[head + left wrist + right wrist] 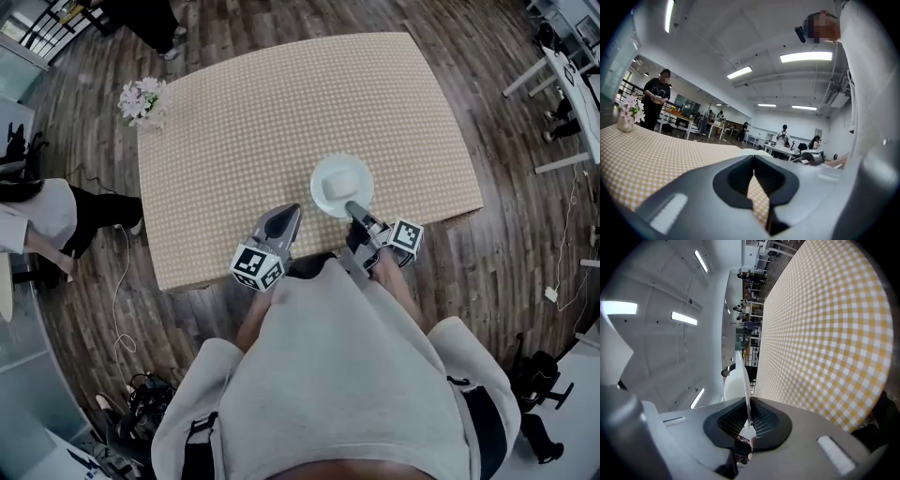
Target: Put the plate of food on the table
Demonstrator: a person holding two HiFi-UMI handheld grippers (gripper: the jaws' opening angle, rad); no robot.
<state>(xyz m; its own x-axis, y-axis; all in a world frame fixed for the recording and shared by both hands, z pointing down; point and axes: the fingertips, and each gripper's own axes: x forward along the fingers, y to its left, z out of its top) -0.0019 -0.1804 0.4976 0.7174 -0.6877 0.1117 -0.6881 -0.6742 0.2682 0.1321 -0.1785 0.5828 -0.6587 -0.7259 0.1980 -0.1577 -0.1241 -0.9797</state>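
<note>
A white plate (330, 192) with a pale square piece of food (343, 178) is over the near part of the checked table (244, 122). My right gripper (353, 208) is shut on the plate's near rim. In the right gripper view the plate (742, 376) shows edge-on between the ribbed pads (761, 420), close beside the cloth (825, 324); whether it rests on the cloth I cannot tell. My left gripper (289, 214) hovers over the table's front edge, left of the plate, shut and holding nothing. In the left gripper view its jaws (753, 161) meet at the tips over the cloth.
A vase of pink flowers (142, 101) (626, 115) stands at the table's far left corner. One person (42, 214) stands left of the table and another (150, 21) behind it. White desks (567, 80) are at the right. Cables (117, 300) lie on the wooden floor.
</note>
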